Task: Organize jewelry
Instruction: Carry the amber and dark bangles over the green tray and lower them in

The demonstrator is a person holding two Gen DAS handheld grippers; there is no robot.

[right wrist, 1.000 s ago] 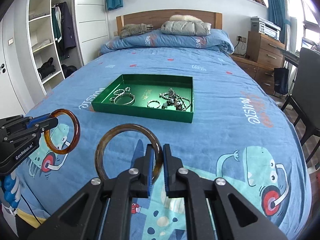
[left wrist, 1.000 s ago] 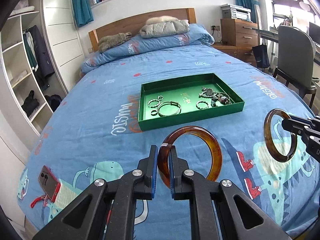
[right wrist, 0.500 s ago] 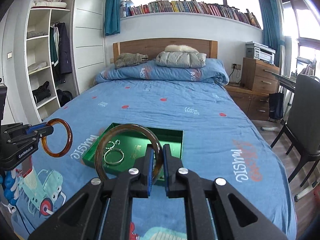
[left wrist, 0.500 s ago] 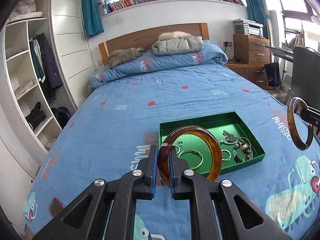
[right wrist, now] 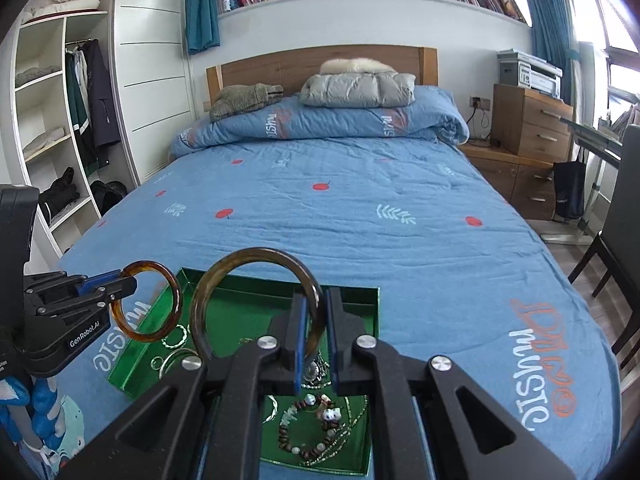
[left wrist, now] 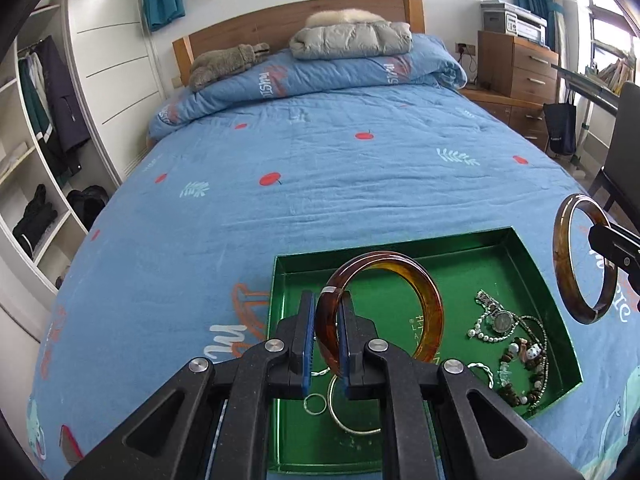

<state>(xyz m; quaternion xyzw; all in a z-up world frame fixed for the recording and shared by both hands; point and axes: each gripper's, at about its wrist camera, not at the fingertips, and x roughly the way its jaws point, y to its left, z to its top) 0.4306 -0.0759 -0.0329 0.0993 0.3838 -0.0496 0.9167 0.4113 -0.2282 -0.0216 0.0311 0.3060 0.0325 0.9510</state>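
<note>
A green tray (left wrist: 532, 256) lies on the blue bed and also shows in the right wrist view (right wrist: 360, 292). It holds silver rings (left wrist: 316, 404), a silver bangle (left wrist: 340, 420), a watch (left wrist: 502, 320) and a bead bracelet (left wrist: 524, 376). My left gripper (left wrist: 325, 340) is shut on a thick amber bangle (left wrist: 430, 300), held upright over the tray's left part. My right gripper (right wrist: 315, 344) is shut on a thinner brown bangle (right wrist: 224, 272) above the tray's right part. Each gripper shows in the other's view, the left (right wrist: 116, 286) and the right (left wrist: 600, 236).
The blue bedspread (right wrist: 360, 208) stretches back to a folded duvet (right wrist: 320, 124), a grey jacket (right wrist: 356, 88) and a wooden headboard (right wrist: 280, 66). White wardrobe shelves (right wrist: 44, 120) stand at left. A wooden dresser (right wrist: 528, 120) and a dark chair (right wrist: 624, 216) stand at right.
Both grippers, each still holding its bangle, have moved forward from the foot of the bed and now hang over the green tray, which has come close beneath them.
</note>
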